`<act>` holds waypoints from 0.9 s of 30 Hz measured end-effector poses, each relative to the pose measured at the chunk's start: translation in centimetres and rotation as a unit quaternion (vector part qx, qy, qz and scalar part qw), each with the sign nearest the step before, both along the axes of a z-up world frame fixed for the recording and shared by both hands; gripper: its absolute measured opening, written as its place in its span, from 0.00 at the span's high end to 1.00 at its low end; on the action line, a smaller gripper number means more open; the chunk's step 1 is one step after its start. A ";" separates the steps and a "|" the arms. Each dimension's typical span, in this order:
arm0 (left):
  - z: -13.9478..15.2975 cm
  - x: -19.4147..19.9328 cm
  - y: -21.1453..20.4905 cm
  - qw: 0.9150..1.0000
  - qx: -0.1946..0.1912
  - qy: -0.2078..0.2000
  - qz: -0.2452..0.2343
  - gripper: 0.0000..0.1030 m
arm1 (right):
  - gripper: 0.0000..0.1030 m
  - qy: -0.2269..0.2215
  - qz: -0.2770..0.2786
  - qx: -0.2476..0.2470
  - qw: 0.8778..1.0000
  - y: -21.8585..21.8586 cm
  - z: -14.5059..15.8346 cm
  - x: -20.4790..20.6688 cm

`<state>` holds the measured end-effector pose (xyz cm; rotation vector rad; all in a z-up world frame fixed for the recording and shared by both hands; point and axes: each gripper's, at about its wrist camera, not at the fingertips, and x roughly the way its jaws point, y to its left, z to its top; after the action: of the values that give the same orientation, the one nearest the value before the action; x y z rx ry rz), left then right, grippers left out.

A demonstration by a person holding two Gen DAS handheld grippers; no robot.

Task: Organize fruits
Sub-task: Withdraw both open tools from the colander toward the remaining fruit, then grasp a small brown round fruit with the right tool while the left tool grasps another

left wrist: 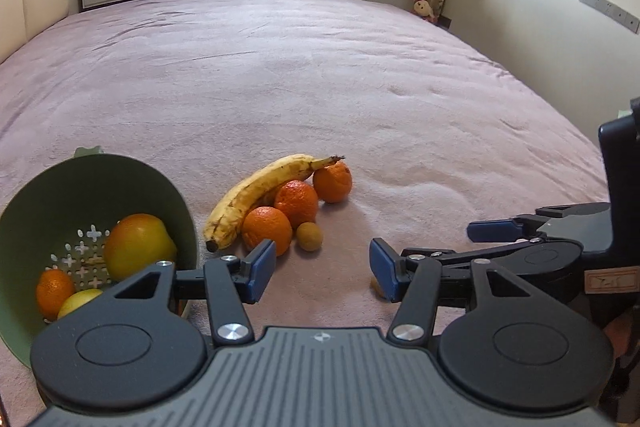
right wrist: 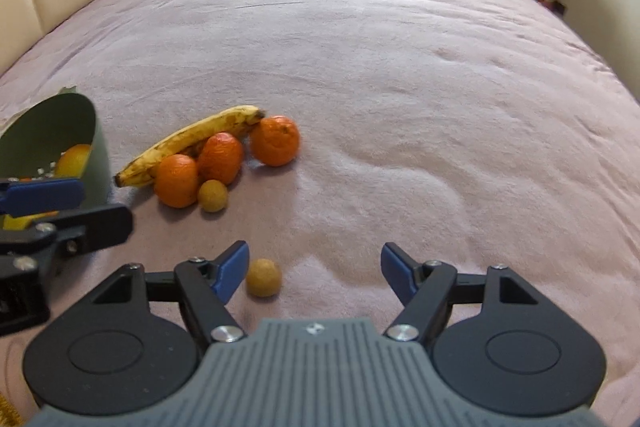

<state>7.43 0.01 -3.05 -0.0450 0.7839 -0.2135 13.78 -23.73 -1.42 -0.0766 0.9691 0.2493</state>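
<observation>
**Loose fruit on bed, both grippers empty, pick pending**

Green colander lies tipped on its side on the pink bedspread, mouth toward the camera; inside it a large yellow-orange fruit, a small orange and a yellow fruit. Still out: banana, three oranges touching it, and a small brown fruit against the nearest orange.

Left gripper: jaws spread, nothing held, just right of the colander. Right gripper: jaws spread, nothing between the pads yet; a second small brown fruit sits just beside its left finger.

Judgement: mid-task, gathering phase. Next move likely calls for shifting the right gripper left to centre that fruit, then a gentle pinch; it looks liable to roll.

Unclear: colander's lower rim is hidden behind the left gripper. Species of the brown fruits indeterminate.
</observation>
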 end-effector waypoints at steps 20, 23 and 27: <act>-2.6 2.4 0.0 0.998 -0.008 0.059 0.006 0.56 | 0.72 0.062 0.047 0.029 0.997 1.9 -3.6 1.4; -2.8 3.1 0.0 0.998 -0.018 0.063 0.013 0.56 | 0.80 0.065 0.052 0.030 0.996 2.1 -3.8 1.4; -3.1 3.7 -0.4 0.998 -0.012 0.063 0.014 0.58 | 0.80 0.056 0.059 0.023 0.996 2.2 -3.6 1.4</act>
<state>11.10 -0.37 -6.20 -0.0930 0.9052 -0.1947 15.19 -21.50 -4.98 -0.0786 1.0722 0.3869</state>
